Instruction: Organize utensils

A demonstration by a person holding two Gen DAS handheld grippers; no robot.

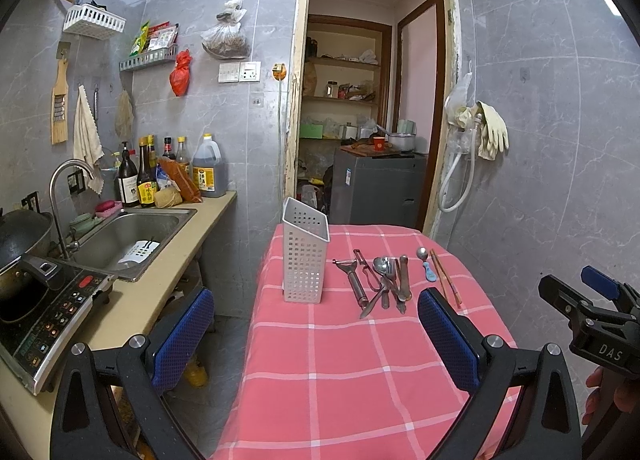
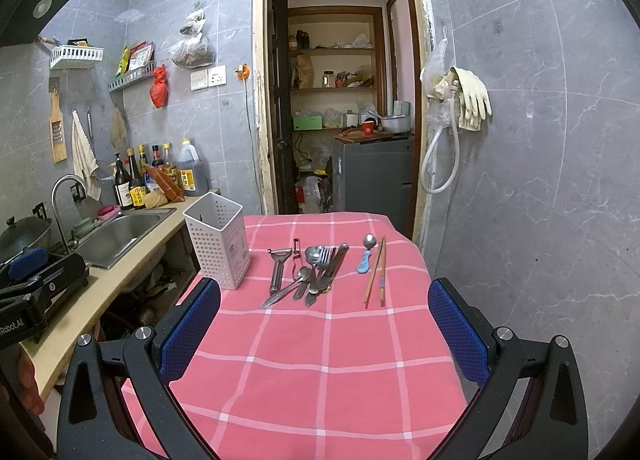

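Observation:
A white perforated utensil holder (image 1: 305, 260) (image 2: 218, 244) stands empty at the far left of the pink checked table (image 1: 340, 372) (image 2: 320, 360). Right of it lies a pile of metal utensils (image 1: 382, 282) (image 2: 314, 268): a peeler (image 1: 354, 280) (image 2: 278, 270), spoons, a fork and a knife. Further right lie a blue-handled spoon (image 1: 427, 266) (image 2: 366, 256) and wooden chopsticks (image 1: 446, 278) (image 2: 377, 272). My left gripper (image 1: 316, 324) and right gripper (image 2: 324, 312) are both open and empty, held above the near table, well short of the utensils.
A counter with sink (image 1: 128, 240) (image 2: 120, 232), induction cooker (image 1: 44, 312) and sauce bottles (image 1: 168, 176) runs along the left. An open doorway (image 1: 368, 100) with a grey cabinet lies behind the table. Tiled wall with gloves (image 2: 472, 98) is at right.

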